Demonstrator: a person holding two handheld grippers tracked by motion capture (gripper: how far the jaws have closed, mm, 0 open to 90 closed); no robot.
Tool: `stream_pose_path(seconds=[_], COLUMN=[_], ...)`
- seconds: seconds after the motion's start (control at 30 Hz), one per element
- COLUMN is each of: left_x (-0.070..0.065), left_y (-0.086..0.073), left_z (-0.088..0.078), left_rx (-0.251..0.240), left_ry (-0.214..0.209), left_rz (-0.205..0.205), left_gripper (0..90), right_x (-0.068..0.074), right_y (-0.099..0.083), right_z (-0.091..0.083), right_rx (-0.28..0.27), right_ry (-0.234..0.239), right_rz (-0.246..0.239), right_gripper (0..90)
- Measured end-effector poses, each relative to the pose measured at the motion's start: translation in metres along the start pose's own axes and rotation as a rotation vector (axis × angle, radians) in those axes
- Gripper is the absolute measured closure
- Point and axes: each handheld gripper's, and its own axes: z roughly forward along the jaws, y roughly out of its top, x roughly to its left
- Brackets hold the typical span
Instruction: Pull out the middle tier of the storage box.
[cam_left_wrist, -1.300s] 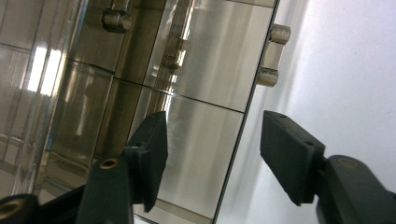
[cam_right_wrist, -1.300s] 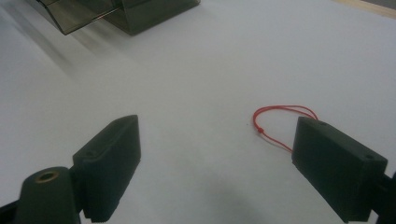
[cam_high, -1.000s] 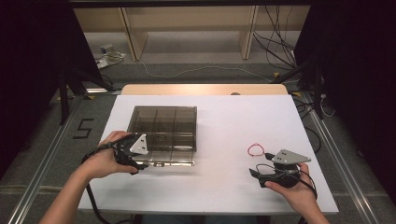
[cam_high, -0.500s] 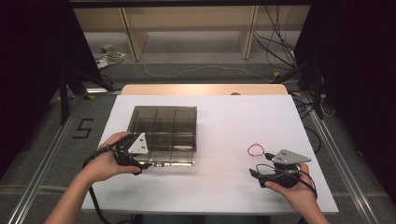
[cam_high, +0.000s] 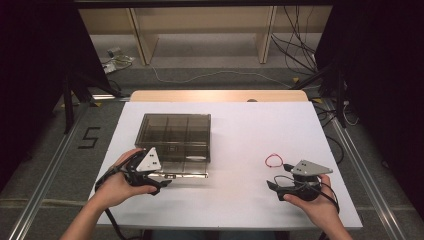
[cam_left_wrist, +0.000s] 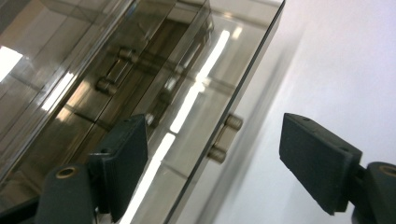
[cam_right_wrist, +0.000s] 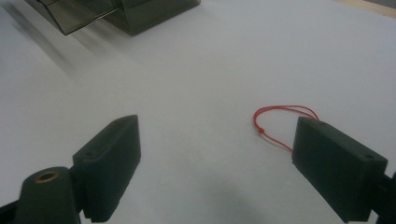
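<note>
High view: left claw (cam_high: 159, 181), jaws wide, has swung the box lid (cam_high: 181, 175) further open (red loop (cam_high: 273, 160) waits ahead of the wide right claw (cam_high: 274, 186)).

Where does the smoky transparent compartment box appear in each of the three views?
High view: compartment box left of table centre, by the left gripper.
Left gripper view: box close up, upper left.
Right gripper view: box at top left edge.
Shared landmark: white table.
</note>
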Motion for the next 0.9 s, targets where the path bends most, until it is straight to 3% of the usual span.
stream_pose_path(seconds=[0.07, 0.17, 0.37, 0.47, 0.63, 0.9], left_x=[-0.003, -0.008, -0.017, -0.022, -0.031, -0.047], left_y=[-0.001, -0.002, -0.007, -0.011, -0.017, -0.023], left_z=[-0.001, -0.002, -0.004, -0.004, 0.0, 0.007], left_rx=[-0.025, -0.037, -0.087, -0.122, -0.109, -0.091], left_ry=[-0.007, -0.003, -0.013, -0.02, -0.024, -0.04], left_rz=[-0.027, -0.029, -0.072, -0.111, -0.129, -0.114], left_gripper=[22.9, 23.0, 22.1, 22.8, 23.4, 27.0], right_x=[0.0, 0.0, 0.0, 0.0, 0.0, 0.0], right_y=[0.0, 0.0, 0.0, 0.0, 0.0, 0.0], right_z=[0.0, -0.001, 0.0, 0.0, -0.001, -0.001], right_rx=[-0.003, 0.002, 0.005, 0.003, 0.002, 0.002], right_ry=[0.0, 0.002, 0.004, 0.004, 0.006, 0.008], right_rz=[-0.001, 0.002, -0.002, -0.003, -0.001, -0.005], right_gripper=[16.0, 16.0, 16.0, 16.0, 16.0, 16.0])
